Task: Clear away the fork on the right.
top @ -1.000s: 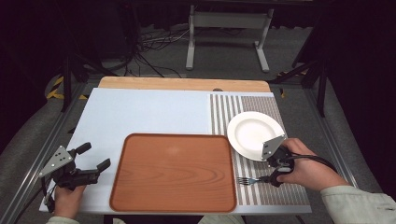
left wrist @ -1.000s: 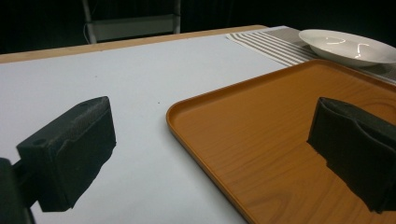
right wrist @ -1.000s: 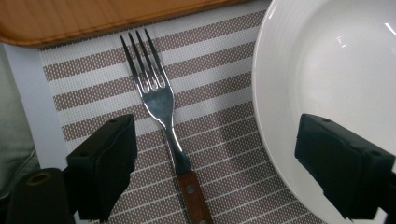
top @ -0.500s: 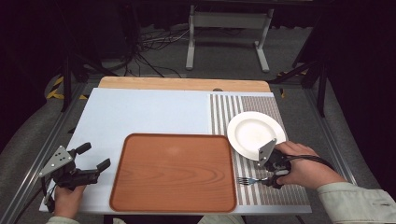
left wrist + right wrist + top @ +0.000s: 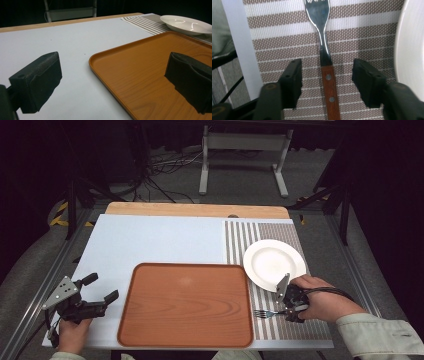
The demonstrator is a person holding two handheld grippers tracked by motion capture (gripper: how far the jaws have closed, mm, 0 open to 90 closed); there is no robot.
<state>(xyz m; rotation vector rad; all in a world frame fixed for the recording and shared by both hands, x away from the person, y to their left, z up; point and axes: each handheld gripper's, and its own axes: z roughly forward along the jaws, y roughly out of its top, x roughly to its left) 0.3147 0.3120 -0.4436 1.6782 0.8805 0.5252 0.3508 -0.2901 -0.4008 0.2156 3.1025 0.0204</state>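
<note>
the right tool [image 5: 326,82] hangs low over the striped mat [image 5: 362,37] with its jaws spread, one on each side of the wooden handle of the fork [image 5: 325,57], which lies flat on the mat near the worktop's front edge, tines toward the tray [image 5: 186,304]. to grip well, the jaws should probably drop until the pads bracket the handle by the rivets, centred, then close squarely so the fork does not twist or skid. just beside it sits the white plate [image 5: 274,264], so the lift should stay clear of its rim. at the front left, the left tool [image 5: 98,290] hovers with jaws apart, holding nothing, beside the tray's edge.
</note>
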